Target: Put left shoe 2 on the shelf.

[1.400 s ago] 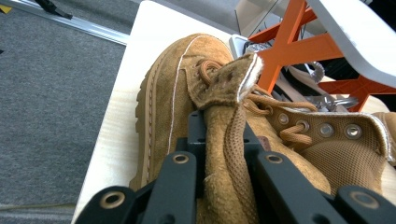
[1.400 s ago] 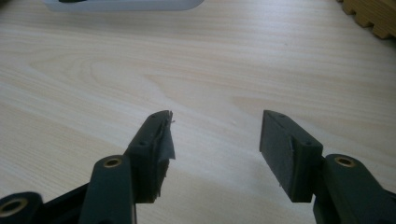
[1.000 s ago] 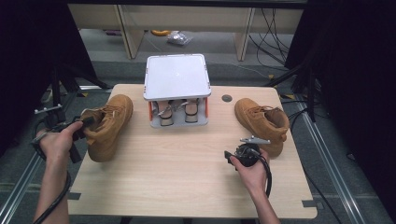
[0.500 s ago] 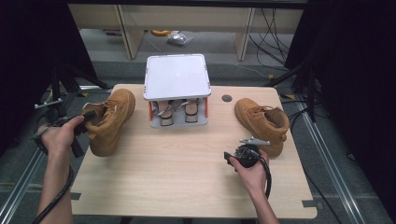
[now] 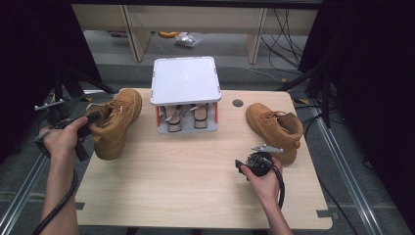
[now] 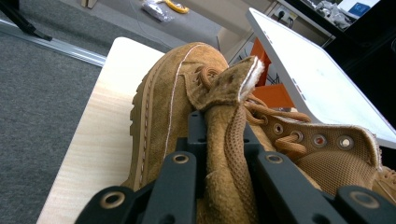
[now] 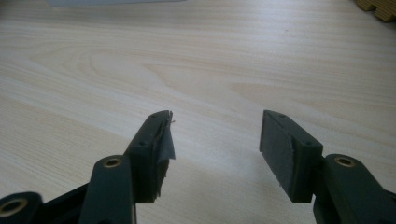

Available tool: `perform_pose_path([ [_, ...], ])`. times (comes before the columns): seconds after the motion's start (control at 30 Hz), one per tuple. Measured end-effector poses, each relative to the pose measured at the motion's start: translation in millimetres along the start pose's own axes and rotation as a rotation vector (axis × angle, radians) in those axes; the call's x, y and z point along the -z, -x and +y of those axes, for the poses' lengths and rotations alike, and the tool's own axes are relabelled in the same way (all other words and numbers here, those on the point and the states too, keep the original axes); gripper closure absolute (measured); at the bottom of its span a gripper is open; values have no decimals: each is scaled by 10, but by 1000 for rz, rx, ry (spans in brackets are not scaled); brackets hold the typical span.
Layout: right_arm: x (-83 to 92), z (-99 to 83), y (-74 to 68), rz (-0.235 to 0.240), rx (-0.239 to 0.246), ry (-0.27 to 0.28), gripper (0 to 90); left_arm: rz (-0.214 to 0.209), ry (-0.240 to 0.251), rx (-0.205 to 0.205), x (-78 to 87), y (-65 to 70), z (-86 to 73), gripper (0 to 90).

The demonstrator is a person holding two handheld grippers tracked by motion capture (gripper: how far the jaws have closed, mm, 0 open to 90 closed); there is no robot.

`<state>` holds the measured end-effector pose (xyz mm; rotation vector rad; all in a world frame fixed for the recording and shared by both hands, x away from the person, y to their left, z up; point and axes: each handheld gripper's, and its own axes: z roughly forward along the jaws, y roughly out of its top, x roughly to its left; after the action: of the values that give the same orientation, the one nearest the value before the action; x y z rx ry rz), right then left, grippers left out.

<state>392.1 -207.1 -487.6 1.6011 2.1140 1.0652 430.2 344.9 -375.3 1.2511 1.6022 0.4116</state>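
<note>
Wooden table [image 5: 195, 186] boards ran pale under everything. On the left side, the left gripper [image 5: 83, 128] had its black jaws squeezed tight on the back collar of the left boot [image 5: 113, 122], and in the left gripper view the tan cloth sat pinched between them. That boot lay near the table's left edge, beside a grey rack [image 5: 185, 93]. Under the rack's white lid stood small brown things, too tiny to tell. Near the right side, the right gripper [image 7: 215, 140] stood open over bare wood, holding nothing. Just beyond it sat the right boot [image 5: 275, 129], upright.
</note>
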Motion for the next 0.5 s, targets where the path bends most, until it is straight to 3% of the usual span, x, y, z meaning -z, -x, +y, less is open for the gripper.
perform_pose_path([
  [0.5,14,-6,8,1,6,1,443,-18,2,8,-45,55,72,816],
])
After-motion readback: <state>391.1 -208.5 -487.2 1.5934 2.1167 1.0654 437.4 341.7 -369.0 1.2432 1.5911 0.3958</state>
